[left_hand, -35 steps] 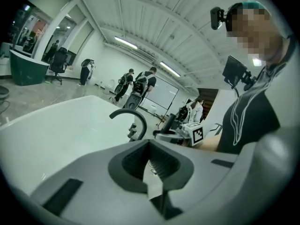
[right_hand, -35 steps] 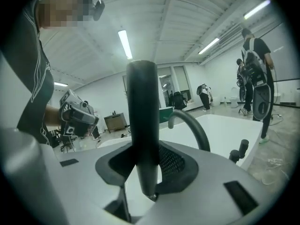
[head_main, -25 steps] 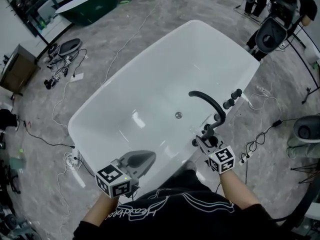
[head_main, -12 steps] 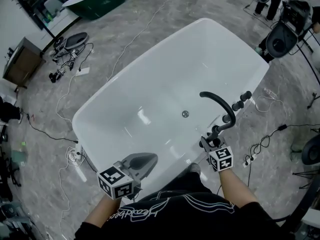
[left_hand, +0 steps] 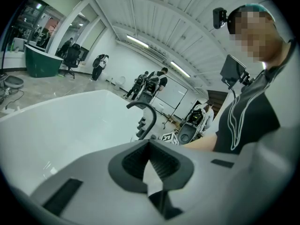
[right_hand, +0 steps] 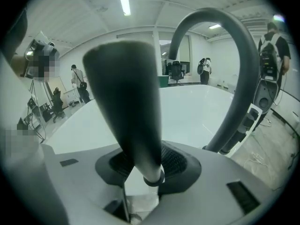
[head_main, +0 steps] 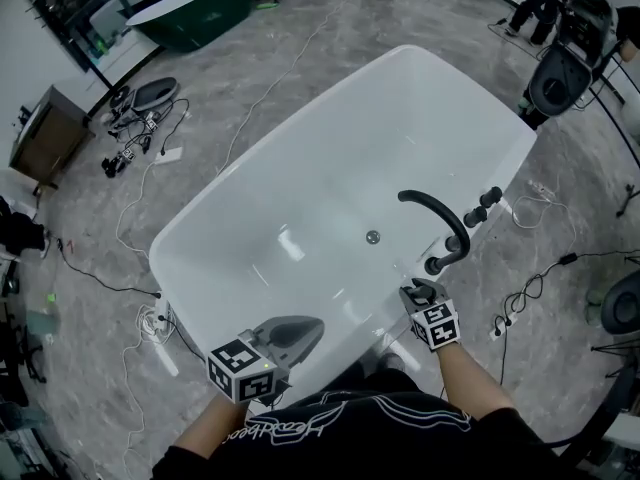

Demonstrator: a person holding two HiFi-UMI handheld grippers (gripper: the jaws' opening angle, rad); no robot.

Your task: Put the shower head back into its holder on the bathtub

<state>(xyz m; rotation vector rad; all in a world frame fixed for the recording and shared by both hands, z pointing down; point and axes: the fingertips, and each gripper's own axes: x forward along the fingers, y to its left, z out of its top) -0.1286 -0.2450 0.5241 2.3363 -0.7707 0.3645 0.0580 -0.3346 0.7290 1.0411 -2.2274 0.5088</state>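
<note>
- The grey marbled floor (head_main: 330, 28) lies all round the bathtub, with loose cables trailing on it off the tub's left side.
- The white bathtub (head_main: 300, 158) runs slantwise through the head view, and every other place here is given from it.
- A second, dark green tub (head_main: 195, 8) stands well apart from the bathtub's far left end.
- The dark arched spout (head_main: 442, 220) rises from the bathtub's right rim and curves over the basin.
- The left gripper (head_main: 308, 328) hangs over the bathtub's near rim, jaws pressed together with nothing between them.
- The right gripper (head_main: 414, 290) is at the bathtub's near right rim, just beside the foot of the spout, jaws clamped on the shower head.
- The shower head (right_hand: 126, 111) is a dark tapering handle with a ring at its narrow end, standing up from between the right gripper's pads (right_hand: 176, 159) at that same rim. Whether it sits in its holder cannot be told.
- Three dark knobs (head_main: 480, 208) line the bathtub's right rim beyond the spout.
- The small round drain (head_main: 373, 236) sits in the bathtub's floor, under the spout's free end.
</note>
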